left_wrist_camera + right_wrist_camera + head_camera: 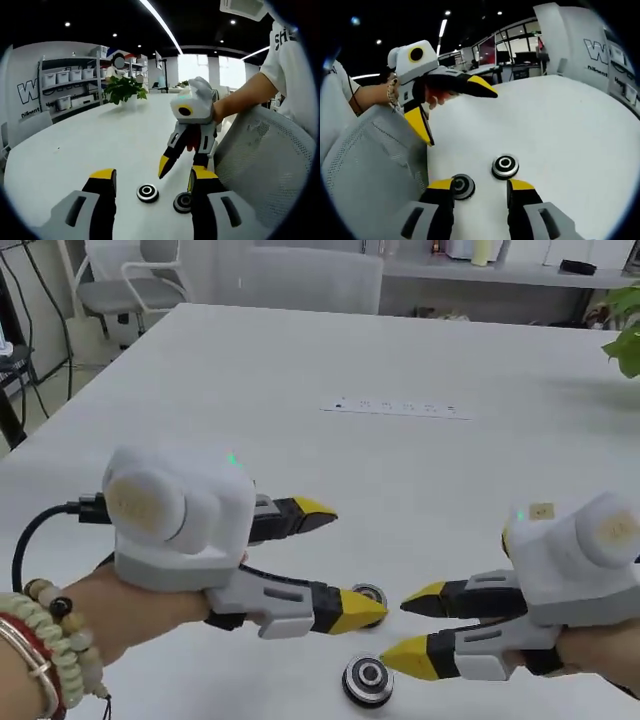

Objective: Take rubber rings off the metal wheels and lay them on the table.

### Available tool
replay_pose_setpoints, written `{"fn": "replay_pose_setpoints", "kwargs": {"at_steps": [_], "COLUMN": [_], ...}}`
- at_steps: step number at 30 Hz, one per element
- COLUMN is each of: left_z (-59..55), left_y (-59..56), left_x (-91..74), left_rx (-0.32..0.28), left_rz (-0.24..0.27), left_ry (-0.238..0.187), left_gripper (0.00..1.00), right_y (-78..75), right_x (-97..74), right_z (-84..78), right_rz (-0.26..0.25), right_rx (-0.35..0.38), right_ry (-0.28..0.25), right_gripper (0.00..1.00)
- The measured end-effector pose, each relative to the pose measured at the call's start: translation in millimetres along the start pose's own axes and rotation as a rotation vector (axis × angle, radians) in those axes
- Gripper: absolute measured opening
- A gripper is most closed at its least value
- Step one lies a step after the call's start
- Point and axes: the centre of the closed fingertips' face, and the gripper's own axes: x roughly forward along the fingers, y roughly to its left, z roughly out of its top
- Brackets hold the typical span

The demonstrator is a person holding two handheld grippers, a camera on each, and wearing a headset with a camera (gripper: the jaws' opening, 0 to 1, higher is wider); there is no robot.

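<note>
Two wheels (368, 680) between the grippers, by the near table (300, 370) edge
Left gripper (345, 560) and right gripper (398, 630) have jaws apart; each silver wheel wears a black rubber ring (368, 701); wide room on the far side

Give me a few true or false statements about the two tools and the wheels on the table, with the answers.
Two wheels lie on the white table. True.
The left tool is shut on a wheel. False: its jaws stand open and hold nothing.
The right tool is open. True.
One wheel is stacked on the other. False: they lie flat, side by side and apart.
A rubber ring lies loose on the table. False: each wheel has its dark ring on.
</note>
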Motion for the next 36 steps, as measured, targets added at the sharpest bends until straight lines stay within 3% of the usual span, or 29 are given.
{"fn": "replay_pose_setpoints", "kwargs": {"at_steps": [7, 17, 21, 27, 36], "left_z": [-13.8, -31.3, -43.3, -52.2, -62.6], "left_y": [-11.4, -22.4, -29.7, -46.6, -55.1], "left_x": [8.0, 17.8, 21.5, 25.4, 25.1], "left_rx": [0.011, 0.024, 0.047, 0.077, 0.089], "left_rz": [-0.041, -0.082, -0.11, -0.172, -0.219], "left_ry": [0.042, 0.096, 0.144, 0.181, 0.218], "left_gripper": [0.48, 0.4, 0.37, 0.34, 0.2], "right_y": [5.0, 10.3, 14.6, 23.6, 27.8], "right_x": [4.5, 7.2, 10.2, 12.7, 13.0], "right_z": [-12.0, -17.3, -21.0, -22.0, -20.9], "right_rz": [0.018, 0.029, 0.039, 0.067, 0.089], "right_rx": [0.002, -0.034, -0.057, -0.095, -0.111], "right_ry": [0.047, 0.077, 0.096, 0.106, 0.105], "right_gripper": [0.36, 0.34, 0.33, 0.3, 0.29]}}
